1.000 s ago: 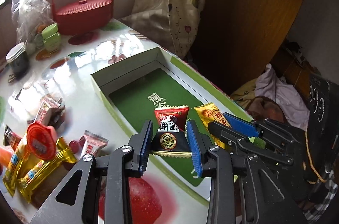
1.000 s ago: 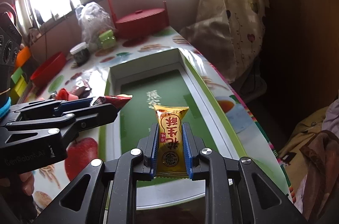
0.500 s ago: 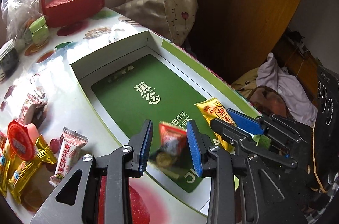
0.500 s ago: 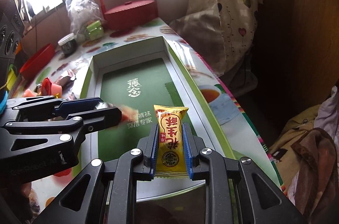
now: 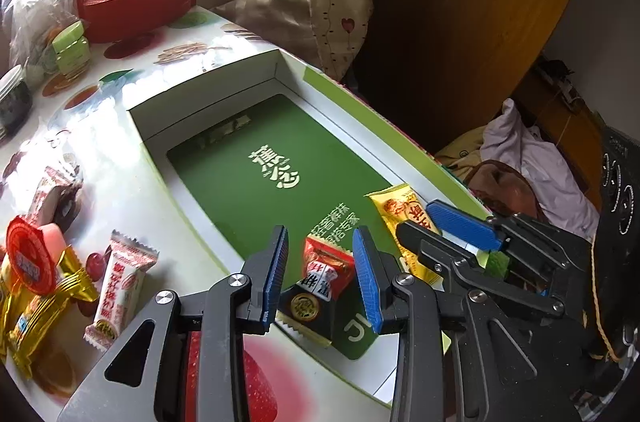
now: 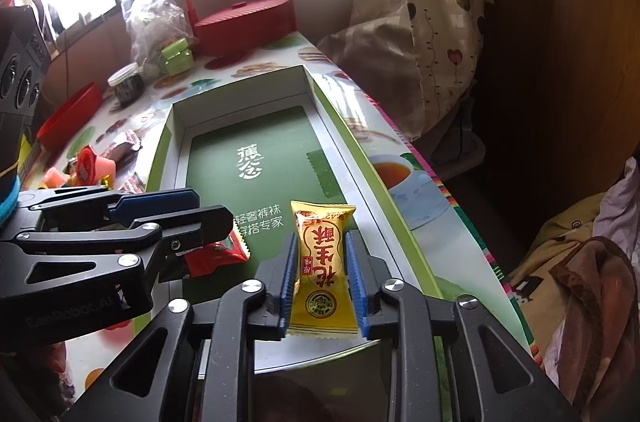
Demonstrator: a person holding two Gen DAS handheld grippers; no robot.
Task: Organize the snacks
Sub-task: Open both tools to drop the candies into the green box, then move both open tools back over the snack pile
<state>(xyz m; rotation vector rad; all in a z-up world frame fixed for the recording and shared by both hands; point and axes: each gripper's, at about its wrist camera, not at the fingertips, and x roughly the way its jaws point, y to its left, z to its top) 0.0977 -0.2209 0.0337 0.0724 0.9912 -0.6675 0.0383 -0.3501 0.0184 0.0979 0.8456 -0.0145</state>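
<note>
— What did the left gripper (image 5: 320,272) have?
— Nothing; its jaws stood apart, the red candy (image 5: 320,278) lying loose between them in the green box (image 5: 224,178) (near end).
— And the right gripper (image 6: 322,280)?
— Its jaws were opening around the yellow candy (image 6: 323,264), gaps showing beside both pads, over the box.

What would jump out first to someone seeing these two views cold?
The yellow candy stands upright between the right gripper pads as its jaws are opening. The red-and-black candy lies in the green box beneath the open left gripper. More snacks litter the table left of the box.
</note>
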